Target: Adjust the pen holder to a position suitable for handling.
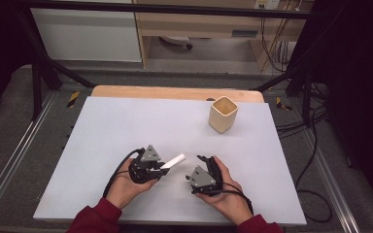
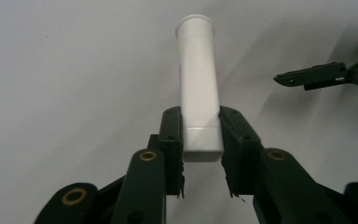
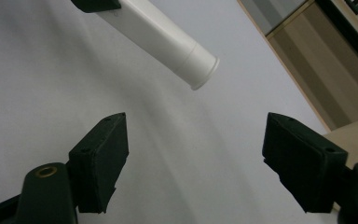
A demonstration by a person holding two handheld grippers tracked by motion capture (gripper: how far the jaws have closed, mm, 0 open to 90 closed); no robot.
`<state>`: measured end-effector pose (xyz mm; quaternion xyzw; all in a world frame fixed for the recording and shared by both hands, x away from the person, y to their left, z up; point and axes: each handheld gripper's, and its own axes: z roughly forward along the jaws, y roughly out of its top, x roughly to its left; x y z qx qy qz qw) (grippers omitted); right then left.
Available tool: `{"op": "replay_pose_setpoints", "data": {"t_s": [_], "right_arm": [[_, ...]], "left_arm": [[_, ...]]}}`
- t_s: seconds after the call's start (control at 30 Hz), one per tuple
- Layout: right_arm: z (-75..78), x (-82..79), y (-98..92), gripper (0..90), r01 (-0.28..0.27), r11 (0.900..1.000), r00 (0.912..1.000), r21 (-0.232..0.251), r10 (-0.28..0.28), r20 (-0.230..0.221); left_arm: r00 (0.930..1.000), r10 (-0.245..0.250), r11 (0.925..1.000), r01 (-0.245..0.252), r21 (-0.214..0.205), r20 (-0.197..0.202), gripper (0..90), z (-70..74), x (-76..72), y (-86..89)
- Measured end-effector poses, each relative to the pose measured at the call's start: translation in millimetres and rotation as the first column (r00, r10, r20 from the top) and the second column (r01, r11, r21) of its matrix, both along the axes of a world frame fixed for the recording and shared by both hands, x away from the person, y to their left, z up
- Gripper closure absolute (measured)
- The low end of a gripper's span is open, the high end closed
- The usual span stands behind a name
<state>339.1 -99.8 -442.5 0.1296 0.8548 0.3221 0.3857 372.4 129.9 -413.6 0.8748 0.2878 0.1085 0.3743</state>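
A white tube [image 1: 176,160] with a lipped end lies level just above the white table top [image 1: 126,126], near its front edge. My left gripper [image 1: 161,168] is shut on the tube's flat near end. In the left gripper view the two black pads [image 2: 173,135] press on both sides of the tube [image 2: 196,70], which points away from the camera. My right gripper [image 1: 196,166] is a little to the right of the tube's free end, open, with nothing between its jaws. In the right gripper view [image 3: 196,158] the tube's lipped end [image 3: 200,70] hangs ahead, above the gap.
A beige square cup [image 1: 222,114] stands upright at the table's back right. A wooden strip [image 1: 175,92] runs along the far edge. Cables [image 1: 311,145] lie on the floor to the right of the table.
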Motion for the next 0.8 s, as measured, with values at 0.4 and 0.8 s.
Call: {"op": "replay_pose_setpoints", "data": {"t_s": [0.4, 0.8], "right_arm": [[-4.3, -9.1, 13.2, 29.5, -0.037, 0.9911, 0.9905, -0.128, 0.053, 0.127], [-6.2, -13.0, 18.1, 32.4, -0.053, 0.9815, 0.9821, -0.184, 0.085, 0.169]], "left_arm": [[0.9997, -0.021, 0.9997, 0.021, -0.016, -0.014, 71.1, 1.0, -2.6, -4.0], [0.9991, -0.039, 0.9991, 0.039, -0.017, -0.018, 71.1, 1.7, -4.7, -7.4]]}}
